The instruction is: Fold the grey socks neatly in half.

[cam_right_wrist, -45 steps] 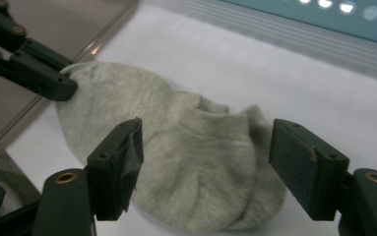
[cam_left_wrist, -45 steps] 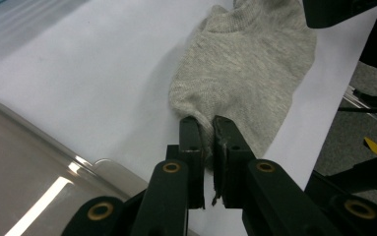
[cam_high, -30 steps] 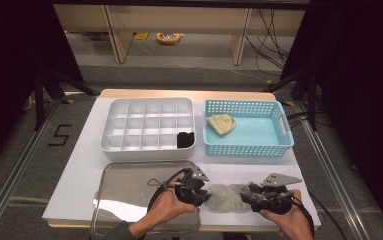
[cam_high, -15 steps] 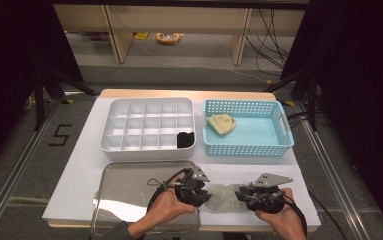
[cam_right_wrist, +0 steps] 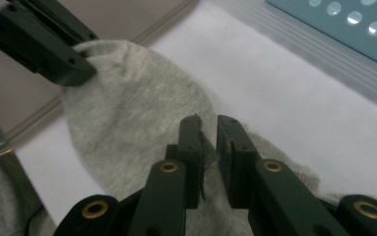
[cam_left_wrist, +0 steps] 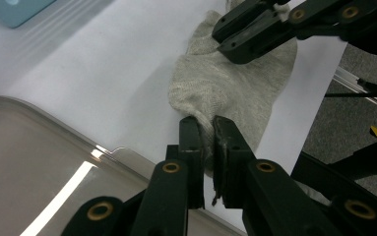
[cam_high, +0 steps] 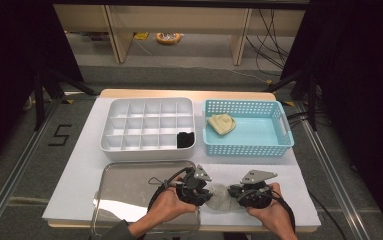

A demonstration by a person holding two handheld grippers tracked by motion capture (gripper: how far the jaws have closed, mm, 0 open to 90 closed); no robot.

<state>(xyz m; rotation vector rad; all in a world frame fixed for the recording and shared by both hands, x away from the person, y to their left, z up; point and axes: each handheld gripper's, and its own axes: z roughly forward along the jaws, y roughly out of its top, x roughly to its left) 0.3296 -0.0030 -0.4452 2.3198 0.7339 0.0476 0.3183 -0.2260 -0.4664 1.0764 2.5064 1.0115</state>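
Observation:
A grey sock [cam_high: 220, 196] lies on the white table near its front edge, between my two grippers. My left gripper [cam_high: 202, 191] is shut on the sock's left end; in the left gripper view the jaws [cam_left_wrist: 206, 130] pinch the edge of the sock [cam_left_wrist: 235, 88], with the other gripper [cam_left_wrist: 260, 29] holding the far end. My right gripper [cam_high: 238, 192] is shut on the right end. In the right gripper view its jaws [cam_right_wrist: 208, 132] pinch a fold of the sock [cam_right_wrist: 127, 98], and the left gripper [cam_right_wrist: 43, 44] shows at the top left.
A metal tray [cam_high: 129, 185] sits at the front left, touching the sock's left end. Behind stand a white divided box [cam_high: 149, 125] with a black item [cam_high: 185, 139] in one cell and a blue basket [cam_high: 259, 132] holding a beige folded cloth [cam_high: 221, 123].
My right gripper has shifted left toward the left gripper, and the sock between them has bunched shorter. The left gripper has barely moved.

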